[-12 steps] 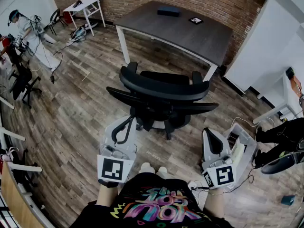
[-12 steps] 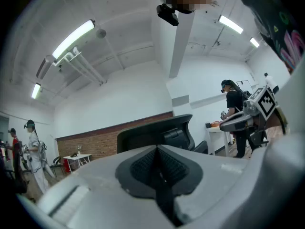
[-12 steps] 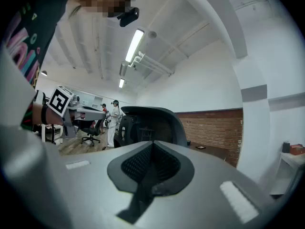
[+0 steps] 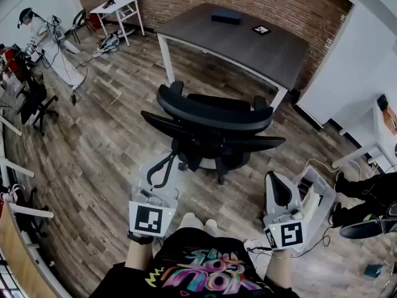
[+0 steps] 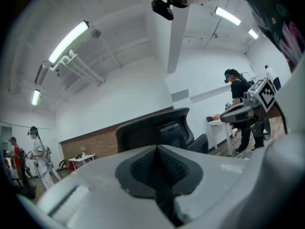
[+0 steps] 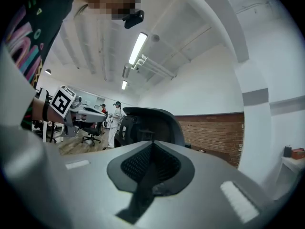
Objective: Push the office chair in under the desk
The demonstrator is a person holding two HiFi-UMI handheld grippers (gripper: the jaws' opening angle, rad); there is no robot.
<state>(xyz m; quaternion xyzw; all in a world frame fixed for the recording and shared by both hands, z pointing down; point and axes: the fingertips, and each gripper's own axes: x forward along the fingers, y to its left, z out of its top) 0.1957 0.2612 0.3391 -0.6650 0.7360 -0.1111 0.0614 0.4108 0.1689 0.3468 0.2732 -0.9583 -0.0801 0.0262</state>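
Seen from above, my left tool point(image 4: 165, 166) and right tool point(image 4: 277, 188) sit low in the frame, both pinched fully closed with nothing between them. The black office chair point(image 4: 214, 120) stands mid-frame (backrest toward me), in front of the dark worktop point(image 4: 248, 42) at upper centre, not under it.

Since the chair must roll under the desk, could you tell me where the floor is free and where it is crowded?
The floor between the chair and the desk is bare, and so is the gap between the desk's white legs. Left of the chair it is open as well. It is crowded at the right, where a bin and cables lie.
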